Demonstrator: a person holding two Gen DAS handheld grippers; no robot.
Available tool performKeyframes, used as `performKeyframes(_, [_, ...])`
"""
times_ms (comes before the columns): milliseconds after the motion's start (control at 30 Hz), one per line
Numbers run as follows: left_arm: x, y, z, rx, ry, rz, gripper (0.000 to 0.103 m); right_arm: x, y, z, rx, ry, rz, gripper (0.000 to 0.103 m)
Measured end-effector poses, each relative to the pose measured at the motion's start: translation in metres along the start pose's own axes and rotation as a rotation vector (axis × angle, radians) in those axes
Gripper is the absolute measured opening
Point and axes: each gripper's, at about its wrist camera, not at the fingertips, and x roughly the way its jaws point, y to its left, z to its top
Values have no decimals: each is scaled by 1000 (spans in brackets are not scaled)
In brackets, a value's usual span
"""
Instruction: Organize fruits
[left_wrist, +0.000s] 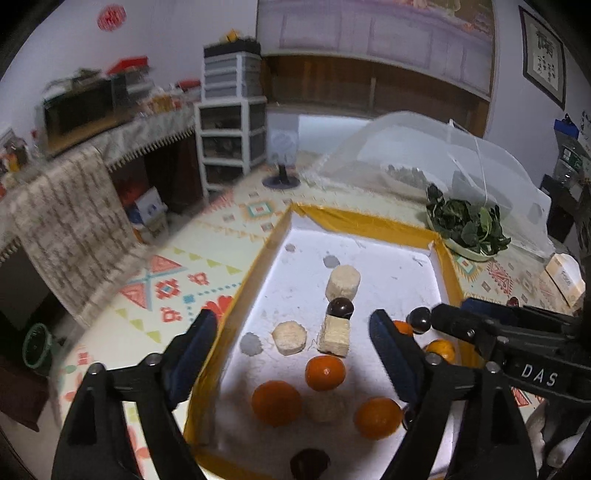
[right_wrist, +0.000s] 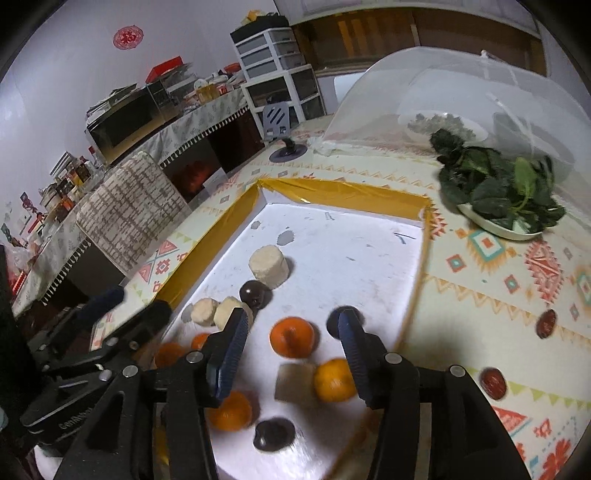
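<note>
Right wrist: blurred orange (right_wrist: 334, 380) behind finger

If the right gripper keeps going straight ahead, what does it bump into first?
Probably the round orange tangerine lying between the open right gripper fingers on the white tray. Depth is hard to judge, so it might pass just above.

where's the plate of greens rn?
The plate of greens sits on the patterned tablecloth, outside the tray's far right corner, right in front of the mesh food cover.
</note>
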Motion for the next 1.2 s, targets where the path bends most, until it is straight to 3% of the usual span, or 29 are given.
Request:
performKeyframes(200, [-42,-12,-6,-6,-72,23,90,-35,-10,-20,-11,-39,-35,59])
performKeyframes(733, [-115,-72,-33,37,-175,31,91,-127,-46,-78,-33,-145,-116,65])
performKeyframes(967, [-149,-90,-42,25,-306,123,103,-149,-45,-94,-66,-190,-123,68])
performKeyframes(1200, [-175,-86,-48,-53,-397,223,103,-155,-37,-104,-94,-206,-93,70])
